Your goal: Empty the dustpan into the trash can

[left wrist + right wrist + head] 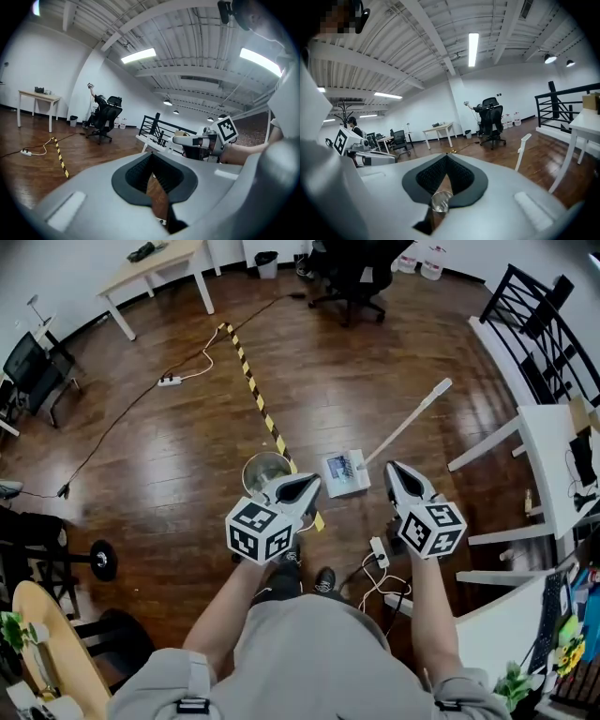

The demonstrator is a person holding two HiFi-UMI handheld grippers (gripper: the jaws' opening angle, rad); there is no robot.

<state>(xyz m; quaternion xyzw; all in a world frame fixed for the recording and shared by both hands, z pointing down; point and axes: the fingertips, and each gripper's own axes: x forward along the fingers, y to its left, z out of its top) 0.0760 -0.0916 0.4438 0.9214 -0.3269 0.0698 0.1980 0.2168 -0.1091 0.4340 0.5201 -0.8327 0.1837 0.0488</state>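
Observation:
The white dustpan lies on the wood floor, its long white handle slanting up to the right. Just left of it stands the round metal trash can. My left gripper hovers shut and empty over the can's near right side. My right gripper is shut and empty too, just right of the dustpan and touching nothing. In the right gripper view, the trash can shows below the closed jaws and the dustpan handle stands to the right. From the left gripper view, the right gripper appears ahead.
Yellow-black tape crosses the floor behind the can. A power strip with cables lies by the person's feet. White tables stand on the right, a desk and an office chair farther back, and a dumbbell on the left.

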